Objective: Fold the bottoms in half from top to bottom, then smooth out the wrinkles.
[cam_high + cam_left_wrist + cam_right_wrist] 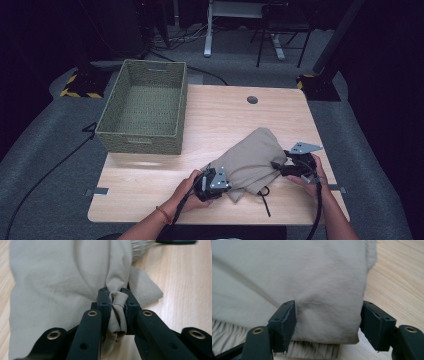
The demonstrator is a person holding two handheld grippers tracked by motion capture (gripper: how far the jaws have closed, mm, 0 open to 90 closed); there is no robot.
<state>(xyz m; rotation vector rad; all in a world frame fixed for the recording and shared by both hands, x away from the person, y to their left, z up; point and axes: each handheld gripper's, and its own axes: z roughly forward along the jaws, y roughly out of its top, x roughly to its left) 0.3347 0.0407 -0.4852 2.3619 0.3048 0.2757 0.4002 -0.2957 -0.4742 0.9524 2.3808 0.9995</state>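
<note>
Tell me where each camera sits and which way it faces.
High view: above the person's side, looking forward and down on the table, basket, both forearms.
Left gripper view: rides the left hand-held gripper, shut on the beige garment.
Right gripper view: rides the right hand-held gripper, its black jaws astride the folded garment.
All share the garment.

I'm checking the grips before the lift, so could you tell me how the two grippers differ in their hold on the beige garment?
The left gripper pinches a bunched fold of the beige garment; the right gripper stands wide, straddling a folded edge. Both rest at the garment's near side.
</note>
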